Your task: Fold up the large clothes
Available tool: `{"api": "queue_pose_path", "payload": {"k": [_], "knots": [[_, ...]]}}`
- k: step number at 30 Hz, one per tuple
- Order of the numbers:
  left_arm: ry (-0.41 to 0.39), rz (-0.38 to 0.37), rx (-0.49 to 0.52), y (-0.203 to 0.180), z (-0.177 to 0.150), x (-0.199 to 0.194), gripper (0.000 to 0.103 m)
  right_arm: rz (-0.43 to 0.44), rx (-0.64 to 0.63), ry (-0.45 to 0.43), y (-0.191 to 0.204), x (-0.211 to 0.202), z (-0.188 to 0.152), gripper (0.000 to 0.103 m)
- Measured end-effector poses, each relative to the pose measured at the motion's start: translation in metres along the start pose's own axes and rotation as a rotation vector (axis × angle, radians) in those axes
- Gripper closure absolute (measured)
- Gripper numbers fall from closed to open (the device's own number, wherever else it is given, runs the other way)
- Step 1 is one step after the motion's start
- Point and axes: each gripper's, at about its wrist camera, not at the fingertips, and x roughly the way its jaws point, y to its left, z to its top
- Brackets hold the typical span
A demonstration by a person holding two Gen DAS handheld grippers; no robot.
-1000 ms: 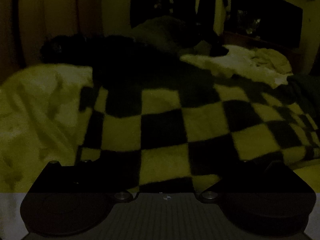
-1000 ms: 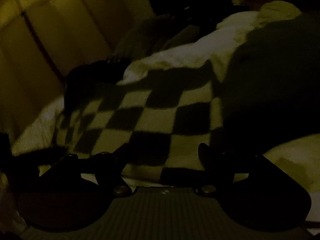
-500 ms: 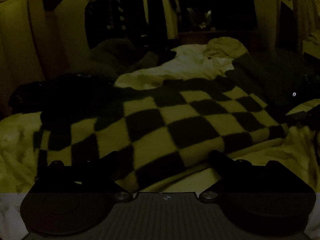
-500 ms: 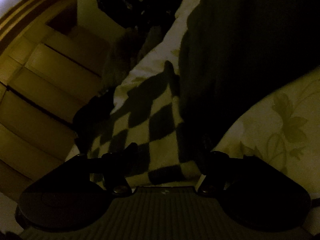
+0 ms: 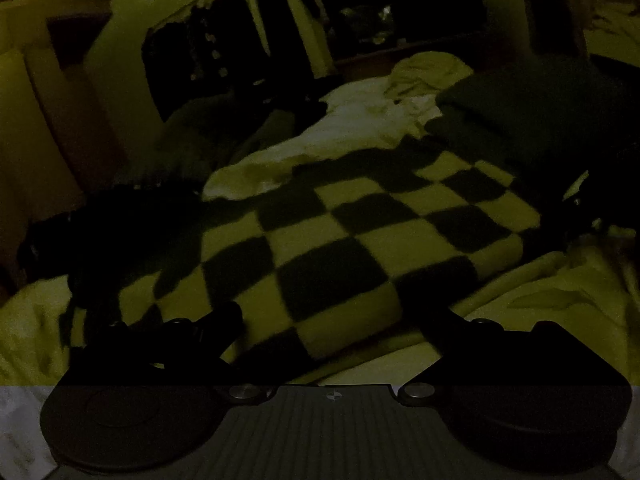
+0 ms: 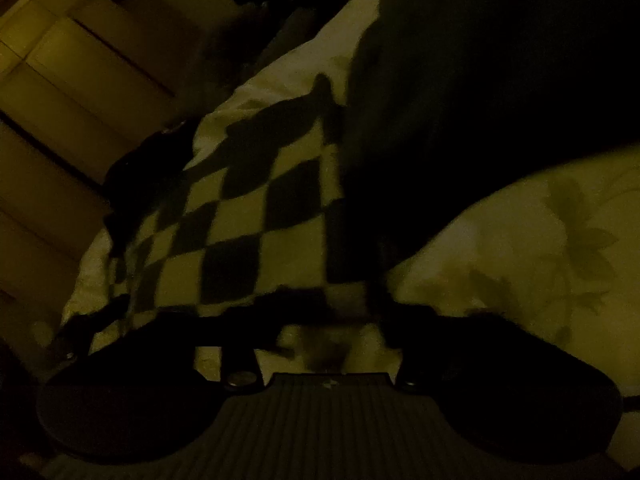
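Observation:
A large black-and-pale checkered garment (image 5: 352, 232) lies spread flat on the bed. In the dim left wrist view, my left gripper (image 5: 332, 320) is open, its dark fingers wide apart on either side of the garment's near corner. In the right wrist view, the same checkered garment (image 6: 260, 216) runs away from me. My right gripper (image 6: 320, 316) is closing its jaws, which have come close together with the garment's near hem bunched between them.
A big dark cloth (image 6: 480, 100) lies along the garment's right side, seen also as a dark heap (image 5: 540, 120). Pale floral bedding (image 6: 540, 260) is to the right and crumpled pale cloth (image 5: 360, 128) lies behind. A padded headboard (image 6: 60, 100) is on the left.
The left gripper slid sideways along the garment's edge and rolled, and its fingers came into view spread apart. The right gripper's fingers closed in from wide apart onto the near hem.

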Motion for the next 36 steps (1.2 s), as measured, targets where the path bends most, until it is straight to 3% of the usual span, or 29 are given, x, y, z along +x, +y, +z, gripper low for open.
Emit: {"api": "queue_pose_path", "payload": {"k": [1, 5, 12, 14, 17, 21, 24, 25, 28, 29, 34, 36], "knots": [[-0.008, -0.006, 0.002, -0.002, 0.002, -0.002, 0.000, 0.006, 0.011, -0.020, -0.003, -0.003, 0.000, 0.086], [-0.053, -0.036, 0.029, -0.014, 0.015, -0.010, 0.000, 0.171, 0.069, -0.084, -0.010, -0.021, 0.006, 0.087], [-0.145, -0.045, 0.224, -0.076, 0.039, 0.001, 0.000, 0.389, 0.179, -0.131, -0.027, -0.029, 0.011, 0.093], [-0.139, -0.038, 0.257, -0.092, 0.044, 0.014, 0.000, 0.431, 0.195, -0.135, -0.030, -0.030, 0.013, 0.100], [-0.115, -0.009, 0.290, -0.108, 0.048, 0.037, 0.000, 0.526, 0.233, -0.118, -0.034, -0.028, 0.016, 0.100], [-0.079, -0.018, 0.296, -0.114, 0.047, 0.048, 0.000, 0.422, 0.205, -0.142, -0.035, -0.028, 0.017, 0.099], [-0.096, -0.004, 0.328, -0.112, 0.042, 0.038, 0.000, 0.421, 0.259, -0.154, -0.048, -0.029, 0.019, 0.093], [-0.105, 0.003, 0.340, -0.111, 0.040, 0.034, 0.000, 0.422, 0.272, -0.160, -0.052, -0.031, 0.019, 0.085], [-0.128, 0.006, 0.349, -0.102, 0.029, 0.019, 0.000, 0.363, 0.267, -0.126, -0.051, -0.033, 0.022, 0.042], [-0.120, 0.003, 0.340, -0.098, 0.025, 0.016, 0.000, 0.337, 0.239, -0.095, -0.046, -0.031, 0.022, 0.039], [-0.090, -0.007, 0.258, -0.081, 0.023, 0.010, 0.000, 0.086, -0.049, -0.056, -0.007, -0.026, 0.010, 0.040], [-0.079, -0.018, 0.241, -0.080, 0.025, 0.011, 0.000, 0.043, -0.089, -0.025, -0.004, -0.016, 0.006, 0.045]]}}
